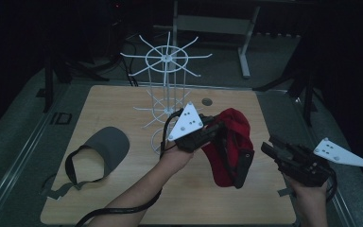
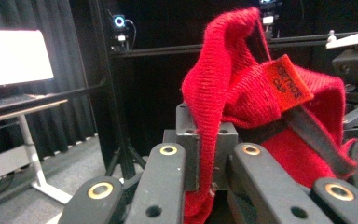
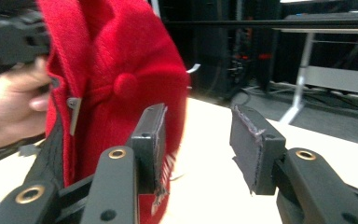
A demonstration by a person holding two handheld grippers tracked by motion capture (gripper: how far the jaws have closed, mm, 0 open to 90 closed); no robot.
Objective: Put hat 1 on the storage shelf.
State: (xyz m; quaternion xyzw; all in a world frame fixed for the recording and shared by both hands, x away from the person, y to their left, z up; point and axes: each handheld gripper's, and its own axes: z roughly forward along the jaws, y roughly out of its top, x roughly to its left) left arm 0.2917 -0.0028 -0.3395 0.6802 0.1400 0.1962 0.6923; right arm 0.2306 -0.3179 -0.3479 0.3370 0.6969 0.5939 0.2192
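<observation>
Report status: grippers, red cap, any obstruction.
Left gripper shut on red cap, held off the table. Right gripper open, apart from it. White wire rack behind; grey visor lies left.

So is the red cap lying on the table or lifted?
Lifted: the red cap hangs clear of the table, pinched in the left gripper.

Dark recording lab, black curtains [image 2: 74,70], mounted camera [image 2: 119,21], tripod legs [image 2: 126,161], wooden table [image 1: 123,198]

Pretty dim room overall, black curtains [image 2: 65,70] all around and a grey floor [image 1: 274,61]. There's a white-legged desk [image 1: 246,42] at the back, a bright glowing screen [image 2: 14,56] off to one side, and a light wood worktop [image 1: 123,99] in the middle.
</observation>
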